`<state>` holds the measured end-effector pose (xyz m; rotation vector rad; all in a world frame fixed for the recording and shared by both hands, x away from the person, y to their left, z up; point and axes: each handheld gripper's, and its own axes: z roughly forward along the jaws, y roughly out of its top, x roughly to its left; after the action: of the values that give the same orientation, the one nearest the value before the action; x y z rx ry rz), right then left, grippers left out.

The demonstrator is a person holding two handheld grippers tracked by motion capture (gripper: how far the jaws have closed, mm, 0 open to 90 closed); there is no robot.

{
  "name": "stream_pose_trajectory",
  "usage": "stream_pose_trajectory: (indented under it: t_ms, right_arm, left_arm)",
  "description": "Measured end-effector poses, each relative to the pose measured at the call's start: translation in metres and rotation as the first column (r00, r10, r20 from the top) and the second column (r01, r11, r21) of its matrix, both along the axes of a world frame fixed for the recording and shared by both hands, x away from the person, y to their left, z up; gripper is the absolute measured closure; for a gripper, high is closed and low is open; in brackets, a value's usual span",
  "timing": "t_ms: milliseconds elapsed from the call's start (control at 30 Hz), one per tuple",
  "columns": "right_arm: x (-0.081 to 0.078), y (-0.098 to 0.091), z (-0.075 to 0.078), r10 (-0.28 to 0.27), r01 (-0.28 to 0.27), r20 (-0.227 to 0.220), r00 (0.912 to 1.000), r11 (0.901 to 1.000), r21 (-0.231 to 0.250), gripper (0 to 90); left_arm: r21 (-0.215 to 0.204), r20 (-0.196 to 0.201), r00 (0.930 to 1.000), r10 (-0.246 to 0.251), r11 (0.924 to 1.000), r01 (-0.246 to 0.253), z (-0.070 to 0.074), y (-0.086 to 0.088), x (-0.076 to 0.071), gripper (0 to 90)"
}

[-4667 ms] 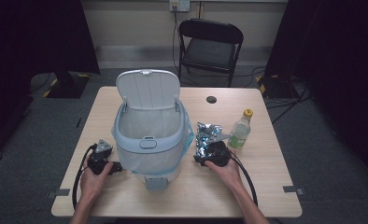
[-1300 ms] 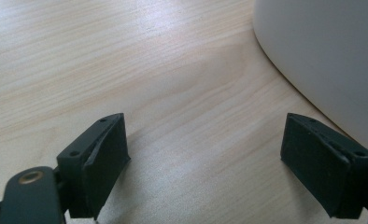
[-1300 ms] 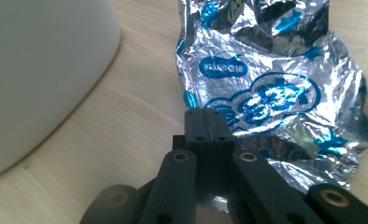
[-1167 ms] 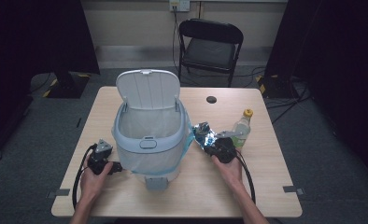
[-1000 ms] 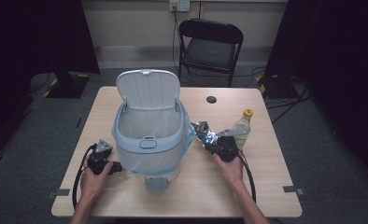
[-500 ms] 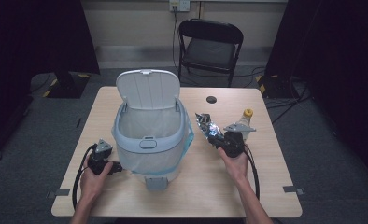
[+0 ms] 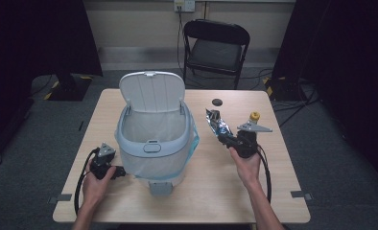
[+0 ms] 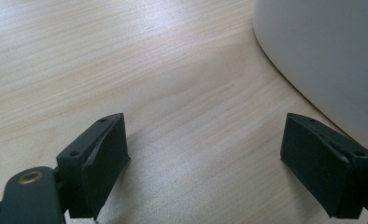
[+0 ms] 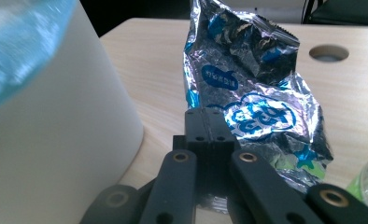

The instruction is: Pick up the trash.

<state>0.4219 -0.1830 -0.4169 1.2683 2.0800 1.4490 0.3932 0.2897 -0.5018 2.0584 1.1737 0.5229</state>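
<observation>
A: Light is falling from overhead onto the table (image 7: 283, 191), and the room around it is sinking into darkness.
B: Glare is flashing off the foil snack bag (image 9: 252, 98); the blue bin liner (image 9: 23, 42) beside it is blurring.

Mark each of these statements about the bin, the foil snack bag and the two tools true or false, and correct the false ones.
1. The right tool is shut on the foil snack bag. True.
2. The lid of the trash bin is closed. False: it stands open, tipped back.
3. The left tool is open with nothing between its jaws. True.
4. The snack bag already lies inside the bin. False: it is held up beside the bin, to its right in the high view.
5. A folding chair stands behind the table. True.
</observation>
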Motion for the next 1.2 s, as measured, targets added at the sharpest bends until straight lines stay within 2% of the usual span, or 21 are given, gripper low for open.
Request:
stream_pose_trajectory:
  t_ms: [267,433,733,867,1200]
  right_arm:
    - [-0.004,-0.006,0.027,0.008,-0.013,0.064,0.9979,0.9976,0.068,89.8]
    - [-0.006,-0.005,0.036,0.015,-0.022,0.085,0.9963,0.9965,0.080,89.8]
    - [-0.011,-0.006,0.049,0.023,-0.032,0.107,0.9940,0.9956,0.088,89.8]
    - [-0.014,-0.008,0.057,0.020,-0.032,0.096,0.9951,0.9920,0.122,89.8]
    - [-0.022,-0.007,0.075,0.030,-0.048,0.129,0.9912,0.9889,0.141,89.7]
  left_arm:
    - [0.000,0.000,1.0000,0.000,1.0000,0.000,0.000,0.000,0.000,14.2]
    - [0.000,0.000,1.0000,0.000,1.0000,0.000,0.000,0.000,0.000,14.2]
    - [0.000,0.000,1.0000,0.001,1.0000,-0.001,0.000,0.000,0.000,14.3]
    - [0.001,0.001,1.0000,0.001,1.0000,-0.001,0.000,0.000,0.000,14.3]
    - [0.001,0.000,1.0000,0.001,1.0000,-0.001,0.000,0.000,0.000,14.2]
